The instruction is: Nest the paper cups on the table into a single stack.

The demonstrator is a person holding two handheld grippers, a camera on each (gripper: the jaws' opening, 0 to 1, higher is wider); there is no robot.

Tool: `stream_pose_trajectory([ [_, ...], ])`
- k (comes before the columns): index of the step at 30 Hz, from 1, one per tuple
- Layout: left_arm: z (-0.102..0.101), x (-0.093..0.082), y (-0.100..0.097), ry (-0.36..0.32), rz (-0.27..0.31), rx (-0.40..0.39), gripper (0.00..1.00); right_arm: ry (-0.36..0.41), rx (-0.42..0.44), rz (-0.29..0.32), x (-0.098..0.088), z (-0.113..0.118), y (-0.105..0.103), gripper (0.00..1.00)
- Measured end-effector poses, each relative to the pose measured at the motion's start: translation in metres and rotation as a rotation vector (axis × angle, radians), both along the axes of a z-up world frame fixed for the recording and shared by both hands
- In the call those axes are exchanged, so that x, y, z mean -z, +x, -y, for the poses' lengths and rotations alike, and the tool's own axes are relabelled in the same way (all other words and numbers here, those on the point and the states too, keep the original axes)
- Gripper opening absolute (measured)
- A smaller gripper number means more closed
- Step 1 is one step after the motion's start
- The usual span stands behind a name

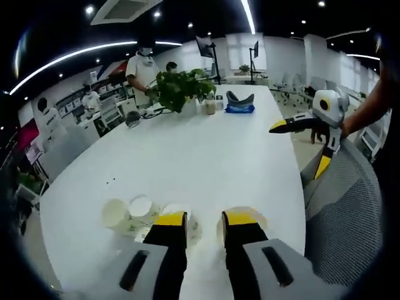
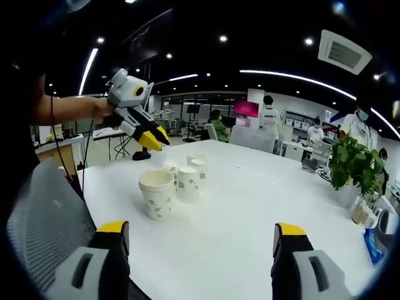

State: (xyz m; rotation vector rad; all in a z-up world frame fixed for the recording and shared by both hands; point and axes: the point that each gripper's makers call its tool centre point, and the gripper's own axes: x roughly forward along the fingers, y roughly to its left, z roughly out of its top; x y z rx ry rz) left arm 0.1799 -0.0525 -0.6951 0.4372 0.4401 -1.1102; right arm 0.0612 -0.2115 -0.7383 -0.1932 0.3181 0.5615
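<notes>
Paper cups (image 2: 175, 186) upright in a loose cluster on the white tabletop (image 2: 250, 212), none gripped. Left tongs (image 1: 204, 219) hang just above the cups, jaws slightly apart, nothing between them. Right tongs (image 2: 200, 234) wide apart, empty, held off the near tabletop edge by a mesh chair (image 1: 350, 206). Potted plant (image 1: 181, 87) well apart at far end
</notes>
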Motion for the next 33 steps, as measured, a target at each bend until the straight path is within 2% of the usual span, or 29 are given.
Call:
stream_pose_trajectory([
  [8, -0.016, -0.005, 0.037, -0.045, 0.015, -0.057, 0.23, -0.005, 0.001, -0.002, 0.001, 0.001, 0.0, 0.97],
  [9, -0.02, -0.004, 0.045, -0.049, 0.017, -0.057, 0.23, -0.006, 0.001, -0.003, 0.001, 0.001, 0.0, 0.97],
  [13, -0.026, 0.003, 0.06, -0.021, 0.032, -0.031, 0.27, -0.006, 0.006, -0.001, 0.001, 0.001, 0.0, 0.97],
  [18, -0.027, 0.009, 0.071, -0.013, 0.027, -0.016, 0.29, -0.006, 0.008, -0.002, 0.001, 0.001, 0.001, 0.97],
  [25, -0.03, 0.021, 0.097, -0.026, 0.006, -0.047, 0.31, -0.005, 0.015, -0.004, 0.001, 0.003, 0.001, 0.97],
  [33, -0.038, 0.033, 0.126, -0.007, 0.029, -0.083, 0.3, -0.01, 0.015, -0.006, 0.002, 0.003, 0.001, 0.97],
])
